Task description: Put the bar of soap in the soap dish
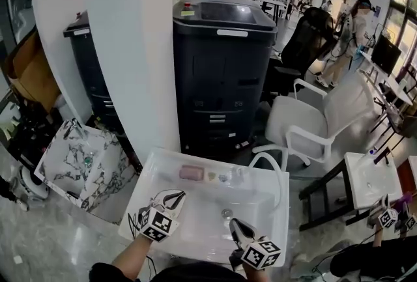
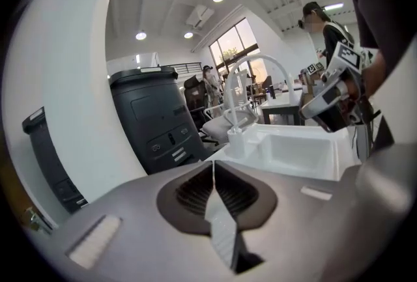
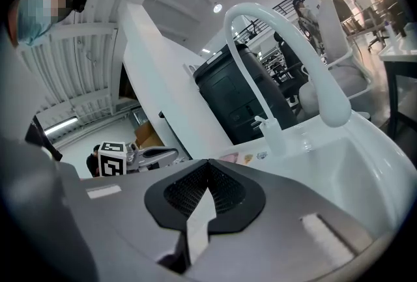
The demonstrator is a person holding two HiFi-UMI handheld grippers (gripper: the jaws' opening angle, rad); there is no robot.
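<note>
Left gripper (image 1: 172,197) and right gripper (image 1: 237,226) both have jaws pressed together on nothing, over the near side of the sink (image 1: 195,235). The pink bar of soap (image 1: 191,172) sits on the far ledge, left of the faucet (image 1: 284,180) and well apart from both. Risks: closed jaws would shove the soap into the basin rather than grip it, and I can't pick out the soap dish, so wrong placement is possible.

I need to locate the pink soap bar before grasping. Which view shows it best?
The head view: the pink soap bar lies whole on the sink's back ledge. The right gripper view catches only a small pink sliver of it. The left gripper view doesn't show it.
</note>
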